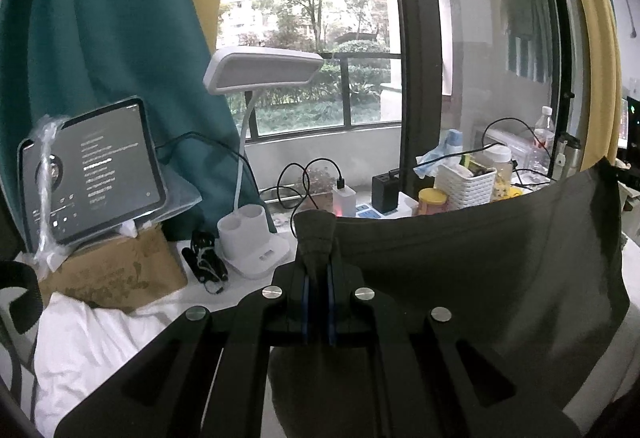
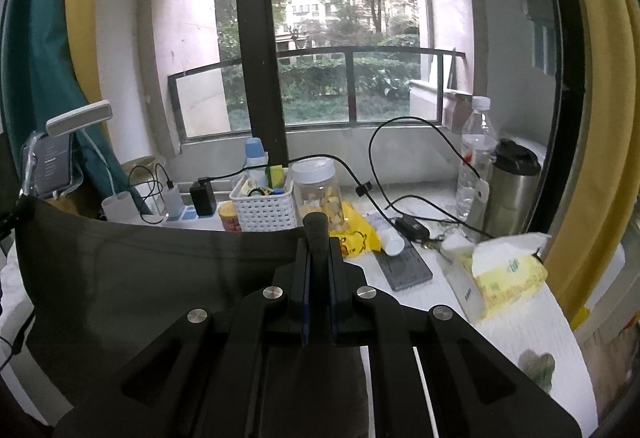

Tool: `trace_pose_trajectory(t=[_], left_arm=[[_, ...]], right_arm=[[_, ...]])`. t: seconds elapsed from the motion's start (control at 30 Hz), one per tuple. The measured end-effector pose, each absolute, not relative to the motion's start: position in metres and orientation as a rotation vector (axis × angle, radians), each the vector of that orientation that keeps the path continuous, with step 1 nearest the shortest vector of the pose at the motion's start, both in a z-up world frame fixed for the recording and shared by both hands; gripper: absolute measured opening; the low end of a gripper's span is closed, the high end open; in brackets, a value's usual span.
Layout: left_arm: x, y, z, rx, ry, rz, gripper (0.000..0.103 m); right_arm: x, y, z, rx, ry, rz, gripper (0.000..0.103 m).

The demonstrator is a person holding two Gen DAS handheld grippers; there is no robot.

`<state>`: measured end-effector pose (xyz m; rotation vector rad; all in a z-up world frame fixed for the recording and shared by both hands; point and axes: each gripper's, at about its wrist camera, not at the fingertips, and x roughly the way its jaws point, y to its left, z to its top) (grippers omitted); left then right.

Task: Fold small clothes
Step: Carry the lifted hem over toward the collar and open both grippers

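- L wrist view: left gripper (image 1: 318, 274) fingers pinched tight on a bunched corner of the dark garment (image 1: 480, 258); cloth pokes up above the tips, rest hangs as a sheet stretching off to the right, above the white bedding (image 1: 100, 338).
- To do it well, imo: keep top edge taut & level w/ other hand, no slack, before laying down or folding over.
- Nearby: desk lamp (image 1: 256, 166), tablet (image 1: 92, 174) on cardboard box (image 1: 120, 270), black cable bundle (image 1: 206, 258) – all just past the cloth; swinging forward could snag them.
- R wrist view: right gripper (image 2: 318, 270) also clamped shut on the garment's other corner; sheet runs left.
- In the way: white basket (image 2: 264, 208), clear jar (image 2: 318, 192), yellow bag (image 2: 356, 234), tissue pack (image 2: 508, 270), water bottle (image 2: 474, 162), steel flask (image 2: 512, 190). Crowded desk, so I'd lay the cloth short of it.
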<state>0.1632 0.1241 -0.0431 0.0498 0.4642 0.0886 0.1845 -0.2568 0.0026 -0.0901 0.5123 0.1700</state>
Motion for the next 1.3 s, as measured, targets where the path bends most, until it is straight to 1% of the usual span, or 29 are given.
trace_pose_trajectory(t=[0.53,0.87,1.03,1.3], left_arm=[[0.223,0.141,-0.068,0.052,0.499,0.097,0.005],[0.263,0.152,-0.072,0.087,0.493,0.103,0.005],[0.283,0.153,-0.087,0.101,0.522,0.101,0.005],[0.303,0.158,-0.127,0.085,0.606,0.090,0.005]], right_arm=[[0.258,-0.247,-0.020,-0.121,0.533,0.175,0.008],[0.301,-0.235,-0.030,-0.175,0.534,0.168,0.008],[0.321,-0.231,-0.048,-0.205,0.558,0.144,0.008],[0.344,-0.238,-0.096,-0.197,0.653,0.112,0.008]])
